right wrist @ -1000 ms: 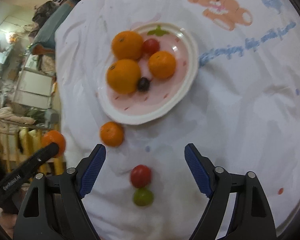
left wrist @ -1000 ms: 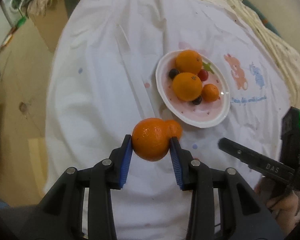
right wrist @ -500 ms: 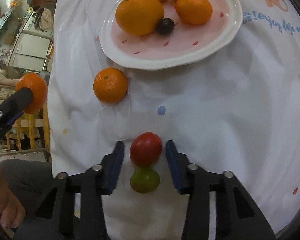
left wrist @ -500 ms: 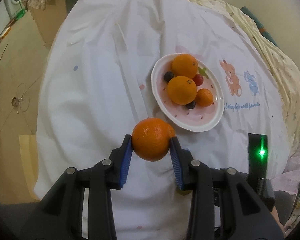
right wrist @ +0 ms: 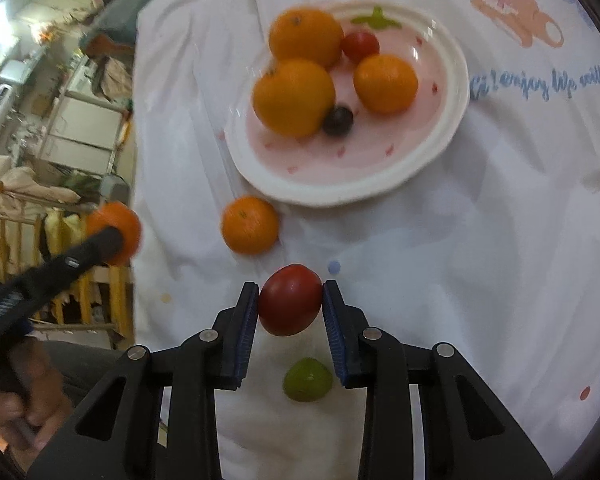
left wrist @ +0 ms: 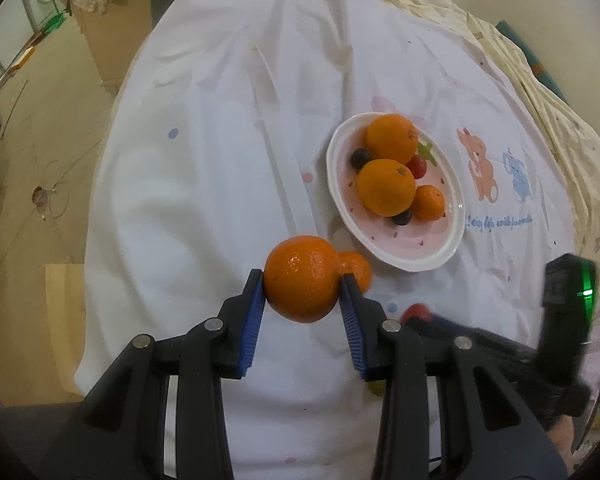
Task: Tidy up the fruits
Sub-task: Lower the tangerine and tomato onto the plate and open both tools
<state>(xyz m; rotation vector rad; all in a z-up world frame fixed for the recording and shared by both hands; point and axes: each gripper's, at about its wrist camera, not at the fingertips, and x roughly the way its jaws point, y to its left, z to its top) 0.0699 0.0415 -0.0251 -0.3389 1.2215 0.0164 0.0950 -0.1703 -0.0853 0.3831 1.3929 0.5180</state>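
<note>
Blue script on the white cloth (right wrist: 480, 240) reads "enjoy life with". The left tool (left wrist: 303, 294) pinches a glossy orange (left wrist: 302, 278); the right tool (right wrist: 290, 300) pinches a smooth red tomato (right wrist: 290, 300), both held short of the fruit-filled plate (right wrist: 440, 152). A green tomato (right wrist: 307, 379) lies on the cloth.

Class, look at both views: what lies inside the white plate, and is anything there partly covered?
On the white plate lie two large oranges, a smaller orange, a red tomato and a dark berry. The left view shows a second berry. The plate's green print is partly covered.
</note>
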